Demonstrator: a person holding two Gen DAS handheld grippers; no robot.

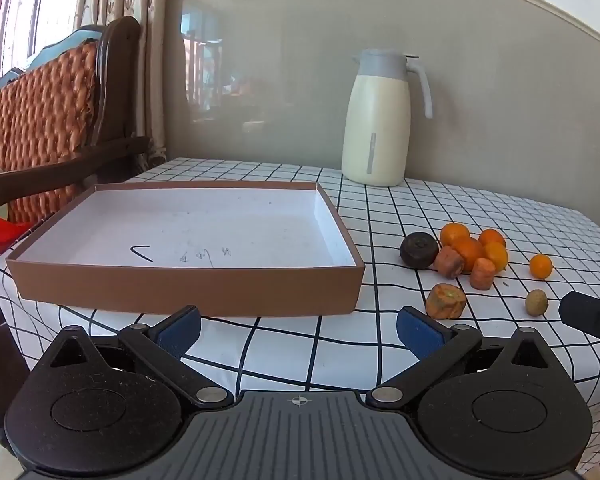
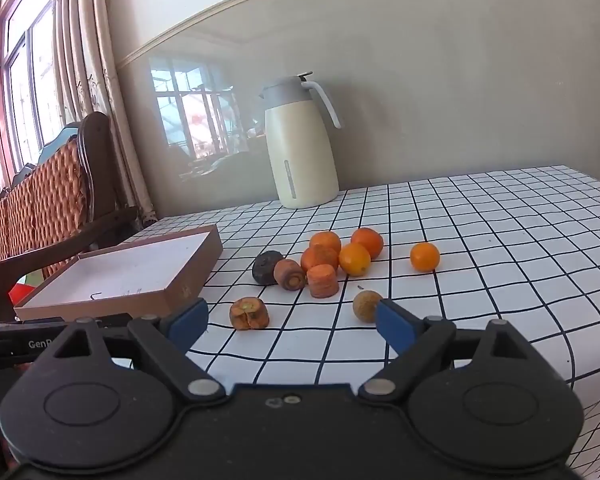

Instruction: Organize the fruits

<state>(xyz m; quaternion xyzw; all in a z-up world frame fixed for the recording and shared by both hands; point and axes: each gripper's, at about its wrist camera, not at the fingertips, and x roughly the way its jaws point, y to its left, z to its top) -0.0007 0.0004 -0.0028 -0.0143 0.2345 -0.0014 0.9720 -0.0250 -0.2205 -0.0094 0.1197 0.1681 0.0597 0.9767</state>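
**Fruit sorting not begun: box empty, both grippers wide and unloaded**

Left wrist view. The left gripper (image 1: 298,326) stands with its blue-padded jaws spread wide and nothing between them. It hovers near the front edge of the table covered in a white cloth with a black grid (image 1: 284,344). Directly beyond it sits the shallow brown cardboard box with a white inside (image 1: 184,288). The box holds no produce; only faint pen marks show on its floor. To the right of the box, and apart from it, lies the loose cluster of small round orange citrus fruits (image 1: 470,248), with a dark, wrinkled round fruit (image 1: 419,250) at its left edge and orange carrot stubs (image 1: 446,301) nearer the camera. A small brownish-green round fruit (image 1: 536,302) lies alone at the near right. A cream insulated jug with a grey lid (image 1: 376,120) stands far back by the wall. The black tip at the right edge is cut off; I judge it to be part of the other tool.

Right wrist view. The right gripper (image 2: 292,320) is also open and carries nothing. The brownish-green fruit touches, or sits just behind, its right pad; which one cannot be told. One carrot stub lies just beyond the gap, the cluster further back, the box to the far left.

Assessment. Nothing has been placed; every piece remains to be moved. The identity of the dark fruit is uncertain, and the box's left end is cut off in the right view.
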